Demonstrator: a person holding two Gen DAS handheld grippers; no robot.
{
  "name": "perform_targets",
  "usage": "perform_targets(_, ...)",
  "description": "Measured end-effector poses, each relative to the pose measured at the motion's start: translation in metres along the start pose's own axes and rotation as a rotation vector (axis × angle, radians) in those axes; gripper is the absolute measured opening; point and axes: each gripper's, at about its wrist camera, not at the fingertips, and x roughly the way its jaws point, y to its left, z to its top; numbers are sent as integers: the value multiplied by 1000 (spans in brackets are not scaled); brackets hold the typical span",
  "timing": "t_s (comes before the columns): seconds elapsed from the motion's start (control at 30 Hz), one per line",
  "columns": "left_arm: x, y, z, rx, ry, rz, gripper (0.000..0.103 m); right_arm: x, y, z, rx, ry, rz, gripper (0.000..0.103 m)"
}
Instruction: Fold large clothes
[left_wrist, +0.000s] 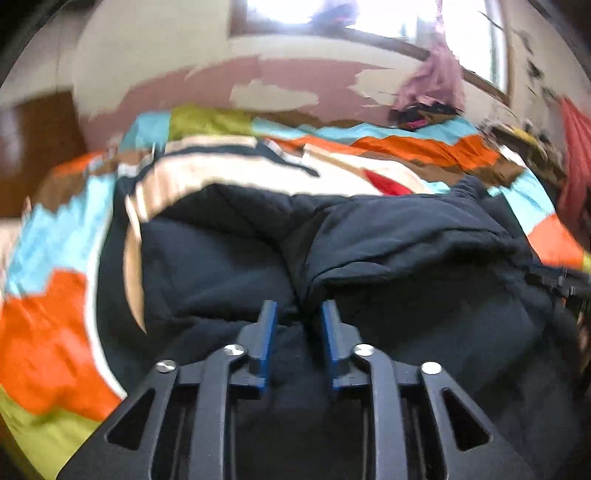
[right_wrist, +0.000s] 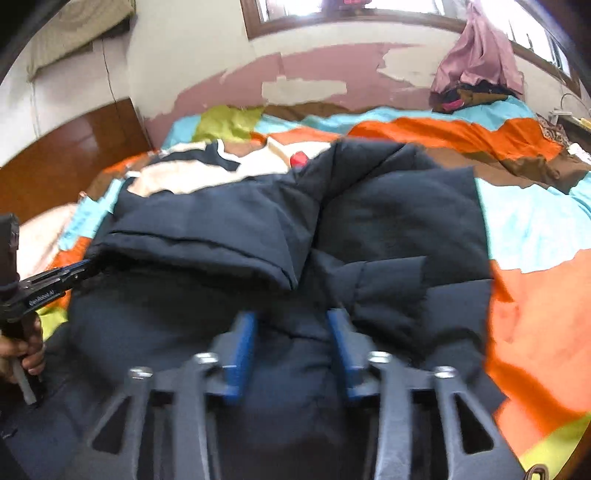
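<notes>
While the dark puffer jacket (right_wrist: 388, 221) lies spread across the bed's patchwork quilt (right_wrist: 517, 221), one sleeve folded over its middle, both claws hover just above the padded fabric. The left gripper (left_wrist: 298, 314) has its blue pads (left_wrist: 267, 332) parted, nothing pinched between them. The right gripper (right_wrist: 291, 325) stands wider apart, likewise released, over the jacket's lower part.
</notes>
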Motion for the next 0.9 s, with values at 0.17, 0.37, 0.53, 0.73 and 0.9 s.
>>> perform_targets(0.17, -14, -15, 22, 4, -67, -25, 65, -20, 13, 32, -59, -67, -3, 62)
perform_targets(0.37, 24, -27, 60, -63, -12, -29, 70, 6, 28, 74, -23, -88, 25, 70)
perform_targets(0.53, 56, -28, 63, -53, 78, -29, 70, 38, 35, 78, -35, -63, 26, 70)
perform_targets(0.73, 88, -24, 38, -13, 125, -25, 72, 72, 36, 63, -98, 3, 40, 47)
perform_targets(0.9, 100, -24, 29, -11, 108, -16, 75, 96, 33, 52, -138, 38, 44, 47)
